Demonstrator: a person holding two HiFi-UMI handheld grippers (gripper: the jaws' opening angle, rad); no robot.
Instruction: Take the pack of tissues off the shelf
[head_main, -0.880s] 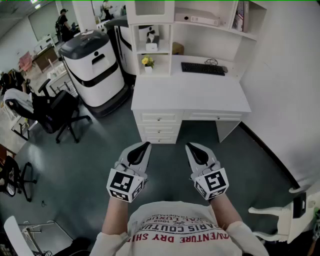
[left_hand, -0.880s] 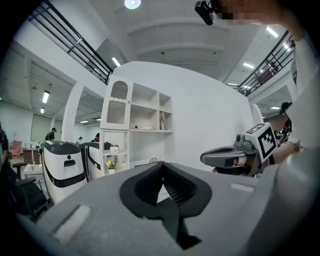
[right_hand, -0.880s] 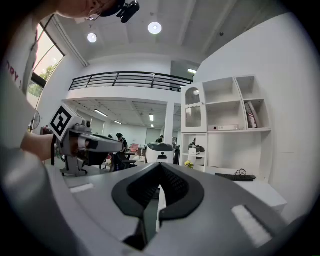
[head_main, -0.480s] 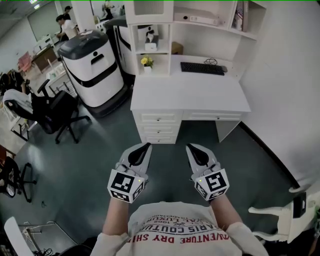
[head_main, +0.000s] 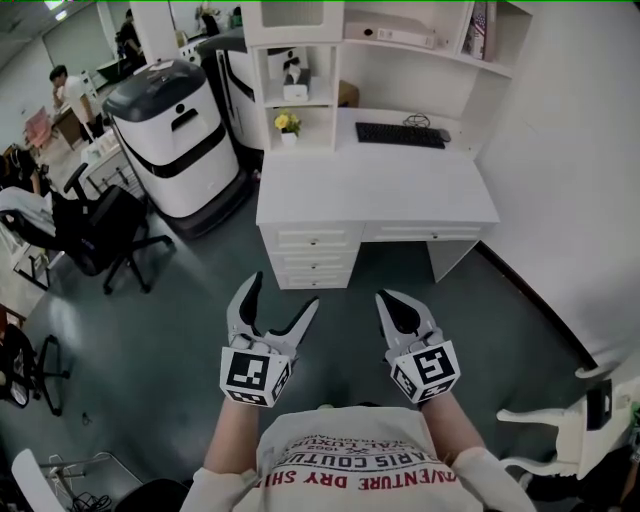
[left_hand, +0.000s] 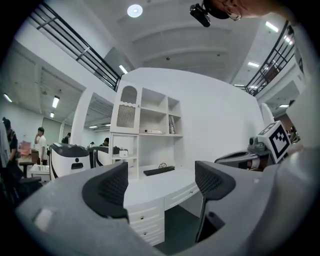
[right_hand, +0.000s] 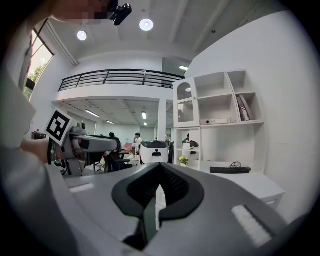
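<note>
Nearest, at 7 o'clock in the head view, the left gripper (head_main: 285, 290) spreads its fingers wide, empty. At 5 o'clock, the right gripper (head_main: 384, 297) has its fingers together on nothing. Beyond the white surface (head_main: 380, 190), at 12 o'clock, the pack of tissues (head_main: 294, 92) sits on the shelf (head_main: 297, 104).

A white desk (head_main: 375, 195) fills the upper centre of the head view. A black keyboard (head_main: 403, 136) lies near its back edge and a small pot of yellow flowers (head_main: 288, 123) stands at its back left corner. A black office chair (head_main: 100, 230) stands at far left.
</note>
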